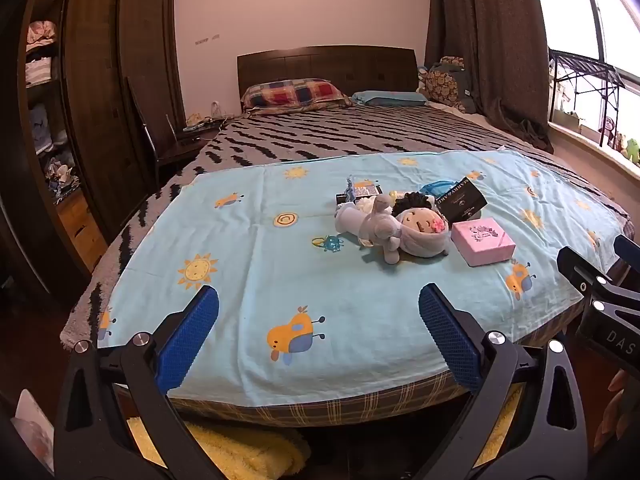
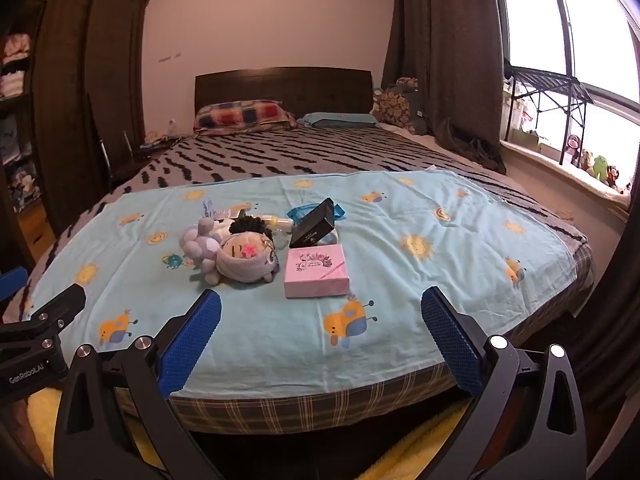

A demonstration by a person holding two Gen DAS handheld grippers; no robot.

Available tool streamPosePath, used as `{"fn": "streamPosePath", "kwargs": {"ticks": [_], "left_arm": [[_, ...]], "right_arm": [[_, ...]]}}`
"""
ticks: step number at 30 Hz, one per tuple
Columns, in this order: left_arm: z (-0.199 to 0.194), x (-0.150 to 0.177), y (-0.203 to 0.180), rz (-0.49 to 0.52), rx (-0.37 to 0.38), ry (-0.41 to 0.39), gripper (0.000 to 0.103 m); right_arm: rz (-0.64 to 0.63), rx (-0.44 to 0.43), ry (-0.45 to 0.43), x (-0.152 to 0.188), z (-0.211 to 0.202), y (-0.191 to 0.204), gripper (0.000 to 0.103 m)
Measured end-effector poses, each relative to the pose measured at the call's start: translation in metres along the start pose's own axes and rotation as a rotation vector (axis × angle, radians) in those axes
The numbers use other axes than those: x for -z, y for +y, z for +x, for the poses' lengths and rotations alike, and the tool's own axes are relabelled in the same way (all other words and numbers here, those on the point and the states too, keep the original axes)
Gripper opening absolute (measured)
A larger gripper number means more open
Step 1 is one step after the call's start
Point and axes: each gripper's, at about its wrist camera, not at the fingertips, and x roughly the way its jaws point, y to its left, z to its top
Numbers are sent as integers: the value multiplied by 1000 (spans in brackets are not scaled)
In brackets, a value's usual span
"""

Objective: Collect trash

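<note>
A cluster of items lies on the light blue sheet (image 1: 248, 264) at the foot of the bed: a pink box (image 1: 482, 241) (image 2: 317, 271), a black box (image 1: 460, 200) (image 2: 313, 227) leaning behind it, a grey plush doll (image 1: 404, 230) (image 2: 236, 256), a small blue plastic piece (image 1: 331, 243) (image 2: 173, 261), and wrappers and a small bottle (image 2: 280, 223) behind the doll. My left gripper (image 1: 318, 300) is open and empty, short of the cluster. My right gripper (image 2: 320, 304) is open and empty, just in front of the pink box.
The bed has a plaid lower edge (image 2: 320, 408) and a black-striped blanket (image 1: 340, 132) beyond the sheet. A yellow fluffy rug (image 1: 240, 456) lies on the floor below. A dark wardrobe (image 1: 104, 100) stands left, a window sill with toys (image 2: 592, 168) right.
</note>
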Motion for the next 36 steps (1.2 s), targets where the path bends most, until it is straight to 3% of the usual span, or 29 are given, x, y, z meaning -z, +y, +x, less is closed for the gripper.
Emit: {"fn": "streamPosePath", "kwargs": {"ticks": [36], "left_arm": [[1,-2,1,-22,6,9,95]], "right_arm": [[4,-11,20,-3,1,18,100]]}}
